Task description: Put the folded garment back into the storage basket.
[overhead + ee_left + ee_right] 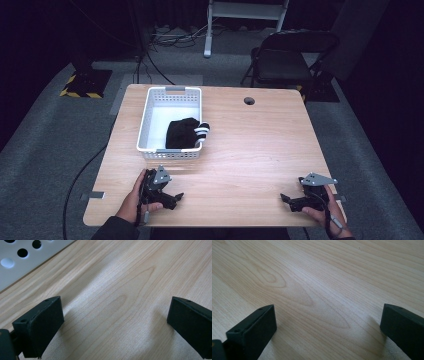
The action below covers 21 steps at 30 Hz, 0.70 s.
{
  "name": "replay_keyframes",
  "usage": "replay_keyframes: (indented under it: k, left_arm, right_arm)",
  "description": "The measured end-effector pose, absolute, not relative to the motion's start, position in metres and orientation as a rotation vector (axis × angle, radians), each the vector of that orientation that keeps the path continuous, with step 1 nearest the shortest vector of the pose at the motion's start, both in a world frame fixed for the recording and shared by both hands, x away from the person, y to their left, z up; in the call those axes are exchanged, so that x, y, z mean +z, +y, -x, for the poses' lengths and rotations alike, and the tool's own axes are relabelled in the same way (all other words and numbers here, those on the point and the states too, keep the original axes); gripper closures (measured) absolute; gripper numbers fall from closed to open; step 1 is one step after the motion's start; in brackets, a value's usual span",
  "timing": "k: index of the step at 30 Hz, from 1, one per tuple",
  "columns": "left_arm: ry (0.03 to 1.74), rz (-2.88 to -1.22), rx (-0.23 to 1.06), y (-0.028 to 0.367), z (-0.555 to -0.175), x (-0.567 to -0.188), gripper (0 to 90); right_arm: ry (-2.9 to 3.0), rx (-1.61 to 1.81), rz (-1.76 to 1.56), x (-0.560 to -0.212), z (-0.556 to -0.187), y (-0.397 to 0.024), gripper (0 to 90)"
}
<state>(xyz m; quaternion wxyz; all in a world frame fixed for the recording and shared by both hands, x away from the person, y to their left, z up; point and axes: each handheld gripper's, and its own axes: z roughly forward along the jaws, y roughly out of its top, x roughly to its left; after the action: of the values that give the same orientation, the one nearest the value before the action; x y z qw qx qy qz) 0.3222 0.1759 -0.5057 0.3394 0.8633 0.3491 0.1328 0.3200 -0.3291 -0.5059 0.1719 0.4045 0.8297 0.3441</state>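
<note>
My left gripper [167,192] and right gripper [295,200] rested near the tabletop's [260,145] front edge, jaws apart and empty. The black garment [182,133] lay inside the white basket [150,122], apparently stowed.

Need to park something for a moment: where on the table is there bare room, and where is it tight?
Bare wood runs right of the basket to the table edge, past the grommet hole, and between the left tool and right tool. It is tight in the basket's near right corner, where the black cloth lies.
</note>
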Motion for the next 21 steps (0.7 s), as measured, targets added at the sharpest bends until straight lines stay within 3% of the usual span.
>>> replay_keyframes:
  k: [21]
  left_arm:
    - [0.910, -2.248, 0.344, 0.1756, -0.3228, -0.5057, 0.4]
  right_arm:
    - [2.366, 0.982, -1.134, -0.5059, -0.3197, -0.3286, 0.7]
